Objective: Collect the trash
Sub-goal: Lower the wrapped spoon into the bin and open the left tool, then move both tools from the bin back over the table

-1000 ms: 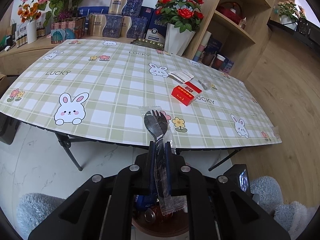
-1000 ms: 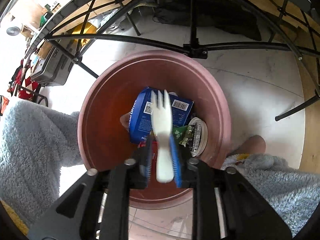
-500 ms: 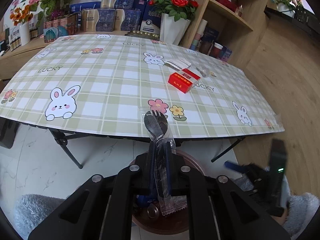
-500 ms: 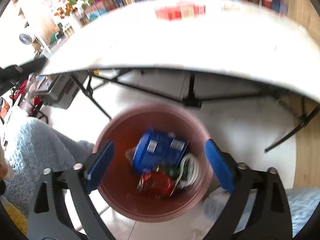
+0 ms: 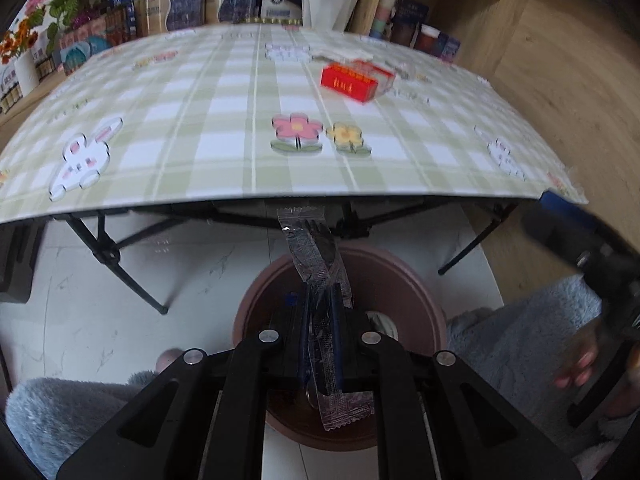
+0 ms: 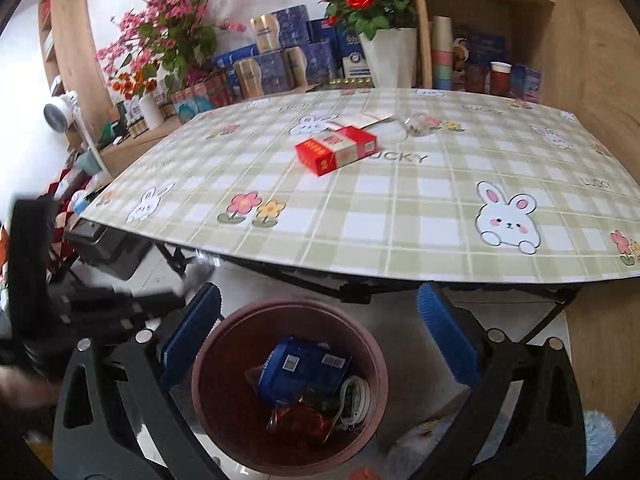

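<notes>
Left tool (image 5: 320, 304) clamped narrow on wrapped black fork (image 5: 316, 264), held above brown bin (image 5: 424, 300) on floor just in front of worktop (image 5: 240, 136). Right tool (image 6: 318, 334) spread wide, empty, above same bin (image 6: 208, 360); blue packet (image 6: 300, 368), red wrapper (image 6: 300, 420) inside. Red box (image 6: 336, 150) lies on worktop, mid-surface.

Left hand-held gripper (image 5: 320, 320): black linkage arms, silver screws, dark blue pads. Right hand-held gripper (image 6: 320, 336): same build, ribbed blue pads. Clothing (image 5: 520, 344): grey fleece.
</notes>
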Available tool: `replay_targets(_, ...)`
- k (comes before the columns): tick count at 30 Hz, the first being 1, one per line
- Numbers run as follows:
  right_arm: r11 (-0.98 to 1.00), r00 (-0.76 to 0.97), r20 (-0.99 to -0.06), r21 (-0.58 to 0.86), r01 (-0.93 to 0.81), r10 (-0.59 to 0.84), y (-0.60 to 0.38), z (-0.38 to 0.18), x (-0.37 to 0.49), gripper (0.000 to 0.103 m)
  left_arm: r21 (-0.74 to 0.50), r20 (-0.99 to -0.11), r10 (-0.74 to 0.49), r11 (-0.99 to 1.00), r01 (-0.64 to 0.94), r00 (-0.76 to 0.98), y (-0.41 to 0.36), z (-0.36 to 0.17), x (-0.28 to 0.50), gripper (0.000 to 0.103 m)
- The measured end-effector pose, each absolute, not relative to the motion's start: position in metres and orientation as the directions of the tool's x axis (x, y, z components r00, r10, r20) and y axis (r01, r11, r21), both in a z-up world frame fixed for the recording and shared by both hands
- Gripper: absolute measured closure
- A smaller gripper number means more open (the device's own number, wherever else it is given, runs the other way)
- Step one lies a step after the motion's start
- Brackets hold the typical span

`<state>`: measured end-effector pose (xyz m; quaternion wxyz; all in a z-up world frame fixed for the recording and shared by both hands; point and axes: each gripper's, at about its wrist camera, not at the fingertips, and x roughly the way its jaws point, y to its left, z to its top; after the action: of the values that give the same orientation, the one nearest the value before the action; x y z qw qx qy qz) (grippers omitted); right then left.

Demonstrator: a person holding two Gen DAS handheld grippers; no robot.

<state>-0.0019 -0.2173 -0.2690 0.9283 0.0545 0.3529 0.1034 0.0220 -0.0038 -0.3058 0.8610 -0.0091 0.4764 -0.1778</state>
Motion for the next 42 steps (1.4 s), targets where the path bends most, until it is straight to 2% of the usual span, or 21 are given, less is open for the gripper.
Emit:
replay_targets(10, 0.979, 0.733, -0.65, 0.163, -0.121, 0.199, -0.224, -0.271, -0.003, 0.006, -0.193, -0.873, -0.32, 0.92, 0.34, 0.369, -0.018, -0.343, 0.021, 0.093)
replay_targets(15, 0.981, 0.732, -0.654, 0.162, -0.111, 0.191, -0.224, -0.272, -0.003, 0.006, -0.212, -0.901, -0.308, 0.927, 0.311, 0.306, -0.014, -0.362, 0.024, 0.093)
replay_targets(23, 0.98, 0.734, -0.653, 0.174, -0.097, 0.188, -0.228, -0.272, -0.003, 0.006, -0.224, -0.904, -0.31, 0.929, 0.294, 0.292, -0.012, -0.366, 0.025, 0.091)
replay_targets(24, 0.98, 0.735, -0.652, 0.175, -0.095, 0.187, -0.229, -0.271, -0.003, 0.006, -0.225, -0.904, -0.311, 0.929, 0.293, 0.293, -0.012, -0.366, 0.025, 0.088)
replay_targets(26, 0.98, 0.739, -0.648, 0.179, -0.088, 0.184, -0.231, -0.271, -0.003, 0.006, -0.227, -0.9, -0.314, 0.93, 0.29, 0.302, -0.011, -0.364, 0.025, 0.074)
replay_targets(27, 0.979, 0.74, -0.646, 0.183, -0.085, 0.185, -0.233, -0.271, -0.003, 0.006, -0.231, -0.893, -0.32, 0.93, 0.286, 0.317, -0.01, -0.36, 0.024, 0.06)
replay_targets(28, 0.979, 0.742, -0.645, 0.187, -0.08, 0.184, -0.235, -0.271, -0.003, 0.006, -0.237, -0.886, -0.327, 0.929, 0.285, 0.328, -0.009, -0.358, 0.024, 0.051)
replay_targets(29, 0.979, 0.744, -0.644, 0.191, -0.073, 0.181, -0.237, -0.271, -0.003, 0.006, -0.245, -0.877, -0.337, 0.927, 0.285, 0.343, -0.008, -0.354, 0.023, 0.047)
replay_targets(31, 0.979, 0.744, -0.645, 0.194, -0.062, 0.175, -0.24, -0.272, -0.002, 0.006, -0.242, -0.862, -0.341, 0.927, 0.287, 0.374, -0.007, -0.347, 0.022, 0.033)
replay_targets(34, 0.977, 0.746, -0.644, 0.208, -0.043, 0.17, -0.247, -0.273, -0.001, 0.006, -0.246, -0.828, -0.357, 0.924, 0.292, 0.433, -0.004, -0.333, 0.018, 0.018)
replay_targets(37, 0.974, 0.754, -0.635, 0.224, -0.028, 0.168, -0.253, -0.272, 0.0, 0.006, -0.224, -0.791, -0.348, 0.93, 0.291, 0.502, -0.003, -0.317, 0.015, 0.011)
replay_targets(42, 0.97, 0.753, -0.636, 0.241, -0.018, 0.171, -0.261, -0.273, 0.004, 0.006, -0.177, -0.742, -0.317, 0.943, 0.283, 0.591, 0.0, -0.294, 0.014, 0.007)
